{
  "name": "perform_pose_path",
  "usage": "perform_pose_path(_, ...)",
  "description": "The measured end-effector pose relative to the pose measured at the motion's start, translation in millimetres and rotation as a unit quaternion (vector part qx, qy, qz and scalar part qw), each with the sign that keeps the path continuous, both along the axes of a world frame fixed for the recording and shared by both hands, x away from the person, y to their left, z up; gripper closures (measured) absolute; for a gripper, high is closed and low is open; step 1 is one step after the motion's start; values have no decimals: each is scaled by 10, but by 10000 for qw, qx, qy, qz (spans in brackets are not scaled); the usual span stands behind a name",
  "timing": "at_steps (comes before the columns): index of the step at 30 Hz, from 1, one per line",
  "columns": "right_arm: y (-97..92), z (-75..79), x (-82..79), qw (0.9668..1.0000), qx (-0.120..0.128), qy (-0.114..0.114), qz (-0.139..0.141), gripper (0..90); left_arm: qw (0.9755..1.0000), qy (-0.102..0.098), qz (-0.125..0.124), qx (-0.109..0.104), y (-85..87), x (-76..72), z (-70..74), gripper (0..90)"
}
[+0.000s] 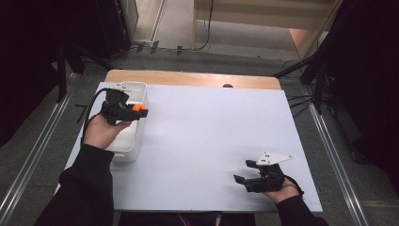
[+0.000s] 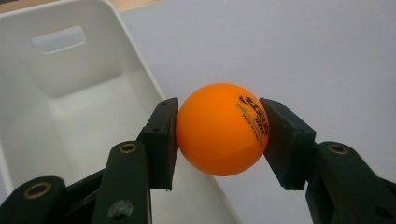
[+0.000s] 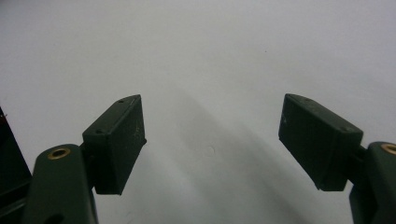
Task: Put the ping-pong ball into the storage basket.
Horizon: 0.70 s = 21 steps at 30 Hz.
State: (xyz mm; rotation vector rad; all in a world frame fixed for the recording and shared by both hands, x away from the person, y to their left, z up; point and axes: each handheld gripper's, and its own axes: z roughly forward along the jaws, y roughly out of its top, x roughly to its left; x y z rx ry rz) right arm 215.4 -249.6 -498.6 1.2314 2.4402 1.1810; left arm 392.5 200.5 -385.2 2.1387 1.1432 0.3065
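Where the matte black pads of the left gripper (image 2: 219, 135) meet, a smooth, glossy orange ball (image 2: 219, 129) with dark printed lettering is clamped on both sides; it is held above the long rim of a white plastic bin (image 2: 70, 93), a rounded rectangular tub with a slotted handle hole, set at the table's left edge; the right gripper (image 3: 210, 140) is seen with its blocky jaws spread wide and nothing between them, over the flat pale table (image 1: 211, 141).
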Motion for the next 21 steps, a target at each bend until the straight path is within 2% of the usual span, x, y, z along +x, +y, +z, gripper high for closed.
perform_pose_path(5,-3,0,3,10000,-7,-19,12,215,9999,-35,137,-18,53,7,12,502)
perform_pose_path(16,-1,2,0,10000,-9,-2,2,215,9990,-138,403,111,130,37,2,502)
perform_pose_path(21,-1,1,0,10000,-10,-1,3,215,9985,-147,528,64,164,59,-15,502)
